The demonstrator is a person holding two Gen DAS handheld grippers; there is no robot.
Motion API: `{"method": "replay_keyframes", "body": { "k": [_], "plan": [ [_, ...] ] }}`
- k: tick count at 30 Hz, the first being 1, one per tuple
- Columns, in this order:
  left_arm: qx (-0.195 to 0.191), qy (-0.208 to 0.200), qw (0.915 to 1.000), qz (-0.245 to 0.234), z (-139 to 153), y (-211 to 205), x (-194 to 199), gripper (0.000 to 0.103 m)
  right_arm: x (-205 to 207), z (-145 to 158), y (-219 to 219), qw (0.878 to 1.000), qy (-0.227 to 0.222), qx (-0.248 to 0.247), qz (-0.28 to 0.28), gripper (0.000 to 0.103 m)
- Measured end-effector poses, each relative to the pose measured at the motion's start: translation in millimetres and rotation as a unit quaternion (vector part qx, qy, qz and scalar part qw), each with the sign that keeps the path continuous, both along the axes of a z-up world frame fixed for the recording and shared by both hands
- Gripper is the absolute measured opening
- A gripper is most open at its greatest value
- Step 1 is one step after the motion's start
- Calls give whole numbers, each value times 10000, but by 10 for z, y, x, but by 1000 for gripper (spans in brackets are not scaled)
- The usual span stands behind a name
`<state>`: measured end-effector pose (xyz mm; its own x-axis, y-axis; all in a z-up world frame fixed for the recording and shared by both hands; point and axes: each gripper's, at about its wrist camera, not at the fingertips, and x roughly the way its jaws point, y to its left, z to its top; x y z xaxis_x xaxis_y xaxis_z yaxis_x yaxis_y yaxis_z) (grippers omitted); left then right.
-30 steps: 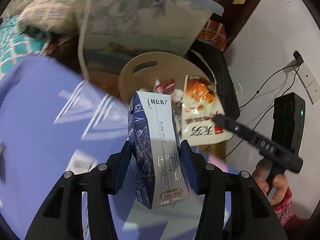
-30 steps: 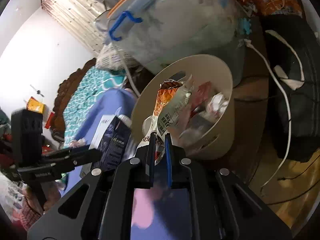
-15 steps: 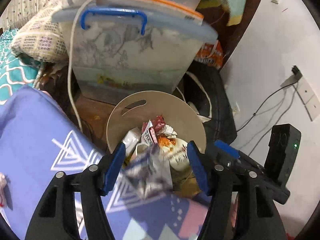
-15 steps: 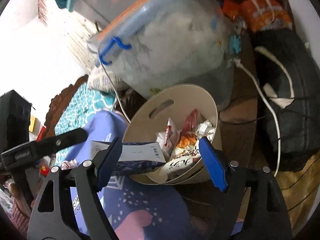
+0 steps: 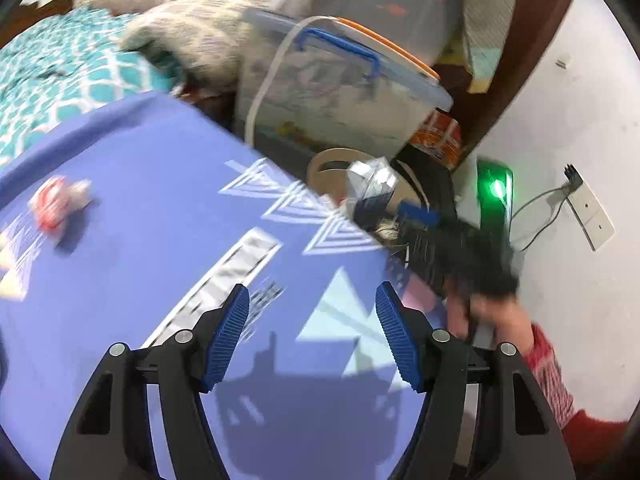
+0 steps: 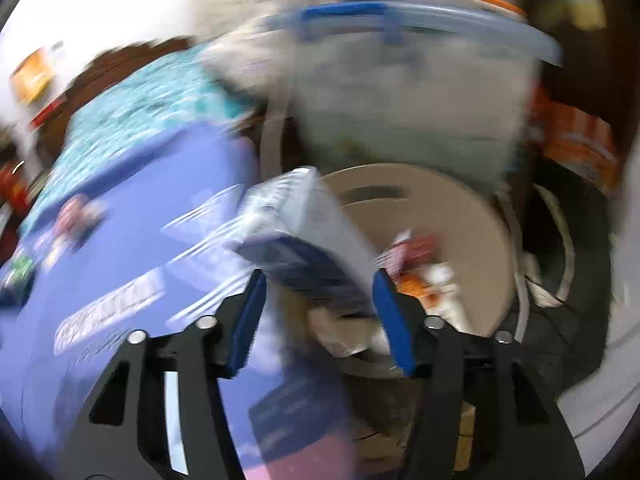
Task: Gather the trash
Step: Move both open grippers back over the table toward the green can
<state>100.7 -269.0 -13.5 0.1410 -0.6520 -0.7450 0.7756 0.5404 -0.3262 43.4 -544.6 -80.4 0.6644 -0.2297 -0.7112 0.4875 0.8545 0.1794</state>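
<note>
hovering over the purple cloth point(image 5: 132, 216), the left gripper point(image 5: 312, 332) has its jaws spread with nothing between them. the right gripper point(image 6: 318, 316) is spread too, blurred, near the bin point(image 6: 472, 216). the carton point(image 6: 308, 240) leans at the bin's rim beside wrappers point(image 6: 416, 264). a crumpled scrap point(image 5: 60, 204) lies on the cloth.

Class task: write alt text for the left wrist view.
Open left tongs hover empty above a purple patterned cloth. Beyond its edge, a dark blue milk carton pokes from a round beige bin; a crumpled red-white wrapper lies far left.
</note>
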Motion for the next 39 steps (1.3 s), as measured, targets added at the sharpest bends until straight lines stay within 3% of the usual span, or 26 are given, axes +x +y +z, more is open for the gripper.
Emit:
{"method": "replay_keyframes", "body": {
  "k": [2, 5, 13, 17, 19, 25, 32, 39],
  "plan": [
    [-31, 22, 9998, 171, -14, 202, 10, 63, -62, -23, -368, 9978, -195, 336, -542, 55],
    [-64, 51, 9994, 344, -23, 391, 36, 63, -92, -74, -655, 9947, -121, 540, -872, 54],
    [-221, 135, 9992, 309, -8, 397, 0, 64, -285, 152, -566, 9946, -331, 573, -798, 55],
    [-253, -177, 9993, 204, 93, 372, -160, 64, -479, 328, -296, 9932, -651, 699, -662, 55],
    [-248, -387, 9987, 225, 141, 382, -250, 69, -611, 362, -108, 9912, -839, 837, -597, 55],
    [-39, -1092, 9928, 482, 203, 531, -501, 69, -994, 342, 507, 9847, -1193, 1147, -551, 59],
    [210, -1473, 9856, 798, 151, 793, -659, 72, -1269, 220, 977, 9793, -1175, 1518, -646, 60],
    [248, -1669, 9805, 1002, 133, 974, -733, 76, -1448, 209, 1371, 9793, -1107, 1556, -676, 67]
  ]
}}
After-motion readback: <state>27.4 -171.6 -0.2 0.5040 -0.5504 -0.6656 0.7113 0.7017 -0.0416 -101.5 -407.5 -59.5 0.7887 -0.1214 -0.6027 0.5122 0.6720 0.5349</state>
